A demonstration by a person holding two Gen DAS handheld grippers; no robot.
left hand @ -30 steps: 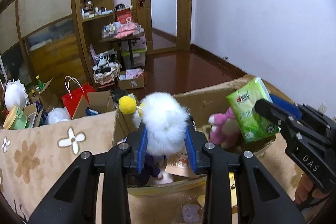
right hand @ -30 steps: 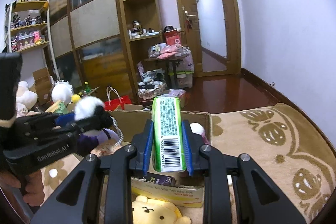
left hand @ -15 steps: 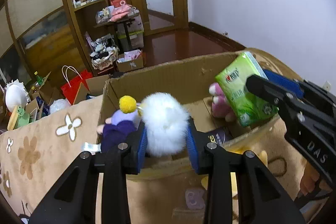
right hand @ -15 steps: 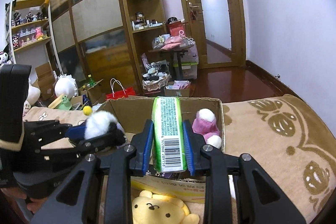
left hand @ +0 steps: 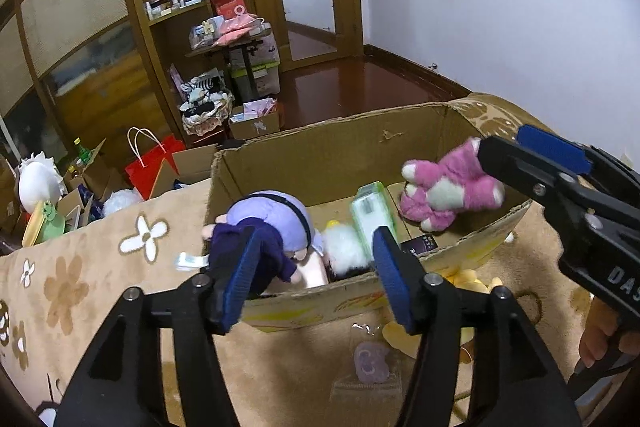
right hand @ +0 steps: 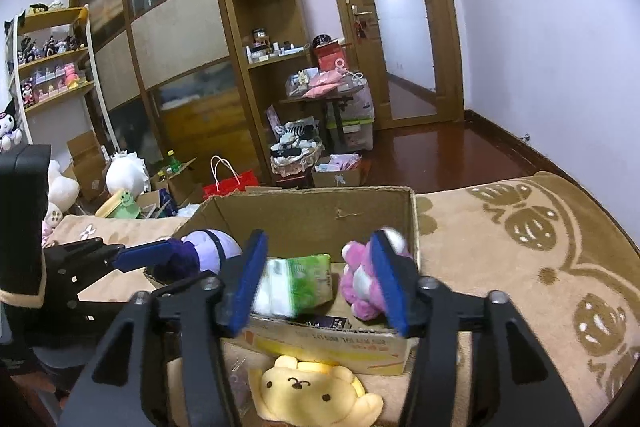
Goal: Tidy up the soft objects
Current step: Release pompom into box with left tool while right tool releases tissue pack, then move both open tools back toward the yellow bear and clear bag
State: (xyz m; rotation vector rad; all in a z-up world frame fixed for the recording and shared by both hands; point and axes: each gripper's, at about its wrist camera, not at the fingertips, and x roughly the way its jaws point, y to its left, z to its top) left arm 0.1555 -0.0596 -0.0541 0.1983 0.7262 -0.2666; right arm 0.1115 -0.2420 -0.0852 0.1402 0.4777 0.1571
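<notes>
Biggest worry here is the stuff right under the claws. The yellow plush [right hand: 316,393] lies on the beige blanket [right hand: 520,267] at 6 o'clock in the right wrist view, pressed up against the front wall of the cardboard box [right hand: 328,341], so a low claw could snag it or shove the box.

Both claws are spread wide with nothing between the pads: the left claw [left hand: 316,273] hangs over the near left corner of the box, the right claw [right hand: 320,277] over the front edge.

Inside, the green tissue pack [right hand: 298,283] lies tipped over on a white fluffy toy [left hand: 344,247], looks blurry, maybe not settled. The purple doll [left hand: 264,227] at 9 o'clock hangs half over the left rim, so I'd guess one bump and it flops out onto the blanket. The pink plush [left hand: 448,193] sits at 2 o'clock near the right wall, very close to the right claw's fingers; pulling back carelessly could drag it out.

Far side of the box looks fine.
</notes>
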